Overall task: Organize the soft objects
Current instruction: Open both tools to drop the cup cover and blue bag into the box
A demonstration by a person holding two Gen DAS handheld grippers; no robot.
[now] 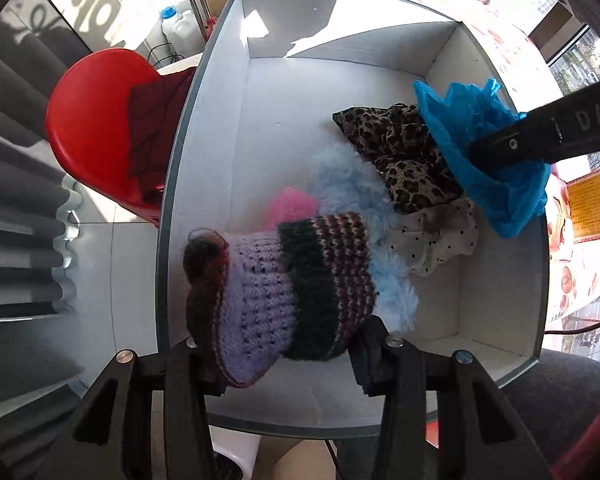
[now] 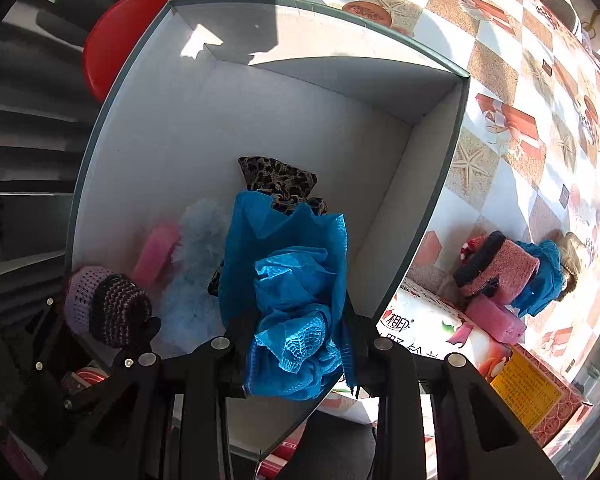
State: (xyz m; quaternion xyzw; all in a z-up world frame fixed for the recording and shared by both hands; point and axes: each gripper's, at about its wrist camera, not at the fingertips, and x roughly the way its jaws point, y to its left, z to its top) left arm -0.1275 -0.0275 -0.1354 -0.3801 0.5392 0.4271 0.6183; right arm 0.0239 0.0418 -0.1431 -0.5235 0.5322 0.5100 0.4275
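Observation:
A large white box (image 1: pixel 339 40) (image 2: pixel 180 120) lies below both grippers. My left gripper (image 1: pixel 280 340) (image 2: pixel 112 332) is shut on a knitted hat (image 1: pixel 284 280) (image 2: pixel 104 300) in lilac, dark green and stripes, hanging over the box's near left corner. My right gripper (image 2: pixel 296 344) (image 1: pixel 495 152) is shut on a crumpled blue cloth (image 2: pixel 292 272) (image 1: pixel 459 120) above the box's right side. In the box lie a leopard-print cloth (image 1: pixel 399 140) (image 2: pixel 276 178), a light-blue fluffy piece (image 1: pixel 339 176) (image 2: pixel 196 248), a pink item (image 1: pixel 290 204) (image 2: pixel 158 252) and a dotted white cloth (image 1: pixel 435 236).
A red stool (image 1: pixel 92 128) (image 2: pixel 116 32) stands beside the box's left wall. On the patterned tablecloth (image 2: pixel 499 80) to the right lies a pile of soft items (image 2: pixel 499 268), a tissue pack (image 2: pixel 431 332) and a yellow-labelled box (image 2: pixel 527 392).

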